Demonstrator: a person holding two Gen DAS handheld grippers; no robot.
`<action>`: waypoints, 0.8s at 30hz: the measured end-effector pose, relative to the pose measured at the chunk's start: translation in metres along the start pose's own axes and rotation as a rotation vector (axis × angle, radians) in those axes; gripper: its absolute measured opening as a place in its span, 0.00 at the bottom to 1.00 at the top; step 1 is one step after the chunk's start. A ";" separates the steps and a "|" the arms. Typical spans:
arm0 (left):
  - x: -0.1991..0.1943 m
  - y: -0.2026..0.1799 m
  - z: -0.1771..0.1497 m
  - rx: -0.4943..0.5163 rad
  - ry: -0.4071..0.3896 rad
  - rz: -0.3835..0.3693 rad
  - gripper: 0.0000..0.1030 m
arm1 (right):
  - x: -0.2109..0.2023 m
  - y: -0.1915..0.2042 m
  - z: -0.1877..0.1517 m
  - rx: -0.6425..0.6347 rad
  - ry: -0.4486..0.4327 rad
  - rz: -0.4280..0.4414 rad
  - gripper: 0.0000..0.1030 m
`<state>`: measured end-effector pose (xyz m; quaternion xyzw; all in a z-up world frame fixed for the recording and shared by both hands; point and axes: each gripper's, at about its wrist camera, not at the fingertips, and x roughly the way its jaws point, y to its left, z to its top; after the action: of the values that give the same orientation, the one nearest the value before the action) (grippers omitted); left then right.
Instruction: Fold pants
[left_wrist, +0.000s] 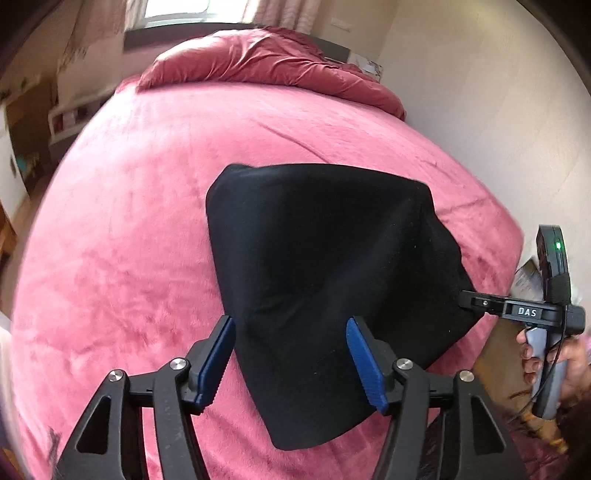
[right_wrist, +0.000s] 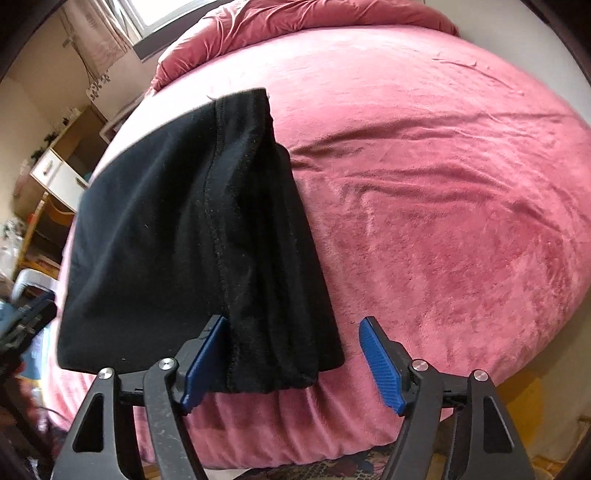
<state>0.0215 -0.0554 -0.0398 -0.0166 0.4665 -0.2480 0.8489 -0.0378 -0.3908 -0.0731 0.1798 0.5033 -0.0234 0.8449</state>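
Pants (left_wrist: 325, 266) lie folded compact on bed (left_wrist: 129, 229); I judge folding nearly done. Left gripper (left_wrist: 291, 363) and right gripper (right_wrist: 293, 363) released, spread wide.

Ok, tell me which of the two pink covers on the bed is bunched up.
The darker quilt at the far end, heaped in folds. The lighter blanket lies spread flat under the black pants.

The only readable lettering is "DAS", in pale capitals on the black body of the right gripper (left_wrist: 466, 302), seen in the left wrist view beside a small green light. The right wrist view shows no legible text.
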 end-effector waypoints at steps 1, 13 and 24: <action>0.003 0.009 0.001 -0.040 0.011 -0.029 0.70 | -0.002 -0.001 0.005 -0.009 -0.004 0.036 0.77; 0.073 0.072 0.011 -0.326 0.205 -0.318 0.74 | 0.081 -0.025 0.070 0.068 0.162 0.321 0.88; 0.045 0.076 0.041 -0.268 0.086 -0.479 0.42 | 0.055 0.012 0.079 -0.069 0.102 0.430 0.43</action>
<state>0.1049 -0.0169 -0.0711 -0.2280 0.5137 -0.3782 0.7356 0.0588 -0.3979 -0.0833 0.2547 0.4961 0.1836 0.8095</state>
